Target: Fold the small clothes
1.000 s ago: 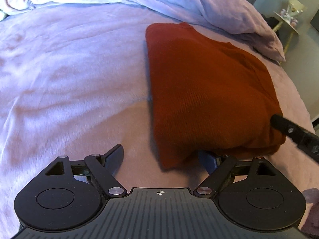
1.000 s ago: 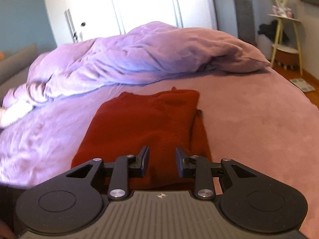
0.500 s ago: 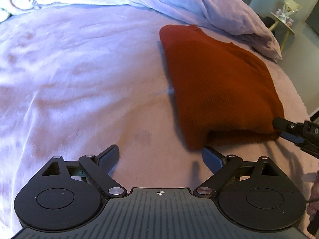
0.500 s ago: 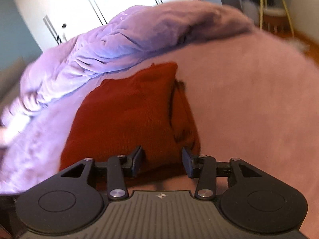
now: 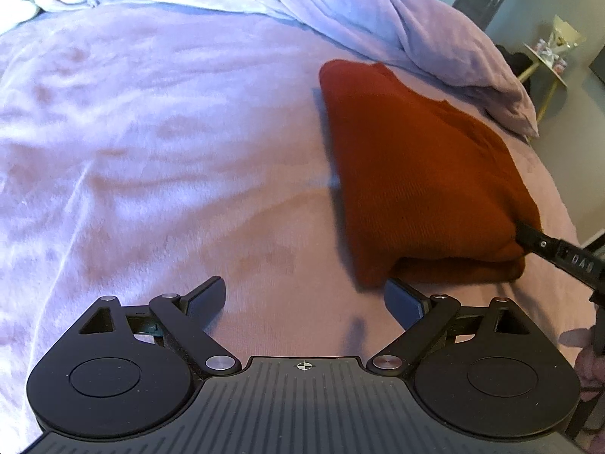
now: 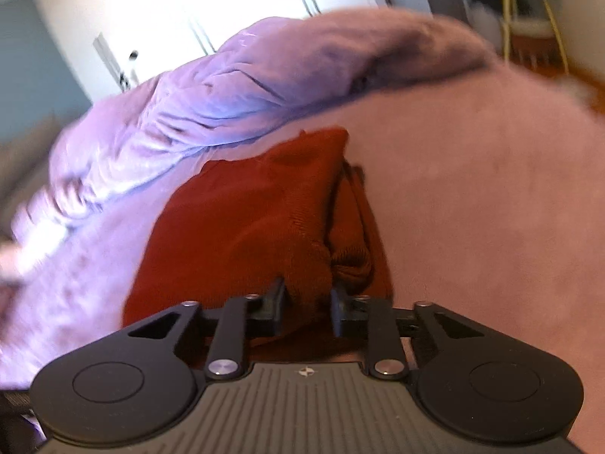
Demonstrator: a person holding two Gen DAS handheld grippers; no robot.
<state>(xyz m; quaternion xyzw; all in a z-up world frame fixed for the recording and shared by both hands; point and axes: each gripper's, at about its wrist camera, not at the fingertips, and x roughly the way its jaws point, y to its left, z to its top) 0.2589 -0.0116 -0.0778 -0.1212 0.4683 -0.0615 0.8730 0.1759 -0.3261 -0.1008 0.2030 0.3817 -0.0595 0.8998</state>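
Note:
A folded rust-red knit garment (image 5: 419, 174) lies on the pink bed cover (image 5: 151, 151), right of centre in the left wrist view. My left gripper (image 5: 304, 299) is open and empty, with its right finger just beside the garment's near left corner. My right gripper (image 6: 307, 302) has its jaws closed on the garment's (image 6: 234, 227) near edge, where the cloth bunches up between them. It also shows as a black finger at the garment's right corner in the left wrist view (image 5: 548, 249).
A rumpled lilac duvet (image 5: 340, 3) is heaped along the far side of the bed. A small side table (image 5: 548, 56) with ornaments stands past the bed's right edge. White wardrobe doors (image 6: 189, 19) are behind the bed.
My right gripper has moved forward onto the garment's near edge and closed on it, bunching the cloth. My left gripper has drawn back and left, still open.

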